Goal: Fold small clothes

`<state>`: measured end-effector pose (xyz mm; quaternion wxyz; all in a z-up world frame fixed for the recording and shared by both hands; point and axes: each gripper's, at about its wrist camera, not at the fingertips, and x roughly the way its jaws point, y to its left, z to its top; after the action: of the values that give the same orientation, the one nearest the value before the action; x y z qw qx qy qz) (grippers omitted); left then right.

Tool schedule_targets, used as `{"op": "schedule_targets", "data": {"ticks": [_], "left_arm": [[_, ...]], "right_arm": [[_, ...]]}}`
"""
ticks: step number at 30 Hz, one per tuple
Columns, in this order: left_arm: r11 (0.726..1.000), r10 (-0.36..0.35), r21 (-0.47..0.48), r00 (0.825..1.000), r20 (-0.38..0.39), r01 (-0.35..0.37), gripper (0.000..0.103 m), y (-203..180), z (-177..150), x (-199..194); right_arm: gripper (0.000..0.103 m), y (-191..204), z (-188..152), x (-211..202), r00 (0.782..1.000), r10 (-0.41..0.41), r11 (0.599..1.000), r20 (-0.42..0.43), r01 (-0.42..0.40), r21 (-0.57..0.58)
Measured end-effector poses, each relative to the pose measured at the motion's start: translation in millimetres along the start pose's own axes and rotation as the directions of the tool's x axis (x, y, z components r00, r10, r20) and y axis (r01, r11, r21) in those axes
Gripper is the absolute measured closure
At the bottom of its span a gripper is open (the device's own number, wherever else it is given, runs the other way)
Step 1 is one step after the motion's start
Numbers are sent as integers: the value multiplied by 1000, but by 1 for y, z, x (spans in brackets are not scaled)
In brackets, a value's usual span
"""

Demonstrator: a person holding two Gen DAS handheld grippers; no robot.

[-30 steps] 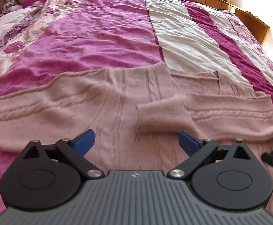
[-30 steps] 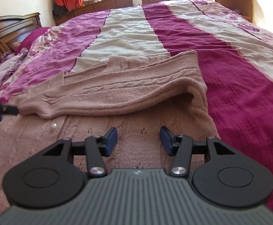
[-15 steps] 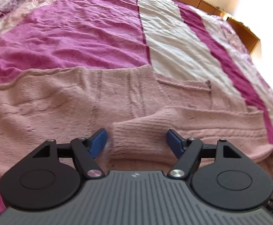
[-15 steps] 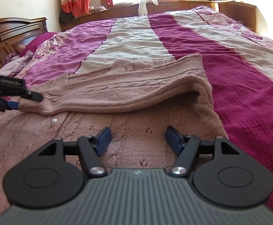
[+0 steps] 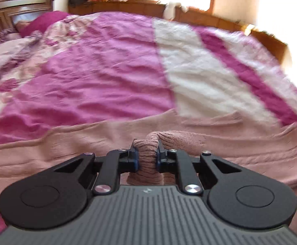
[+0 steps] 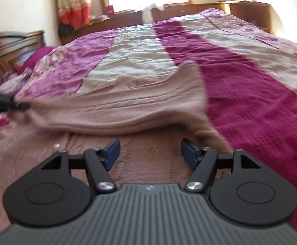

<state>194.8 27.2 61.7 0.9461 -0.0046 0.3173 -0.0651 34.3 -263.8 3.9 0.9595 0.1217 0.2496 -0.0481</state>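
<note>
Now the left gripper, wide open half a second ago, has its jaws clamped on the cuff of the pink sweater spread on the bed, lifting that sleeve to refold, while the right gripper hovers open and empty.

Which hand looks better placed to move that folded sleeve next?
Left. The left gripper is already shut on the sleeve end, while the right gripper hangs open over the sweater.
</note>
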Motion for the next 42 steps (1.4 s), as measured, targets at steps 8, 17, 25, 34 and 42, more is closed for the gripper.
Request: {"op": "schedule_targets", "data": {"ticks": [8,17,25,34,42], "left_arm": [[999,18,-25,997,-75,-20,59,29,-19,8],[965,-128,-240,988,-90,103,52,53,-15,1],[942,-205,-285,977,-65,179,88,44,-2,11],[961,-186,-176,970,158,213,93,32,44,-58],[1000,25,10,997,-72,-24,91,34,-3,-8]], "right_arm": [[36,-3,-3,1,1000,-2,1000,7,1,13],[33,0,9,3,999,40,998,15,-40,39],[33,5,29,14,992,114,991,50,-116,59],[33,4,38,2,989,99,993,107,-105,50],[35,1,16,1,998,54,998,-19,-54,-17]]}}
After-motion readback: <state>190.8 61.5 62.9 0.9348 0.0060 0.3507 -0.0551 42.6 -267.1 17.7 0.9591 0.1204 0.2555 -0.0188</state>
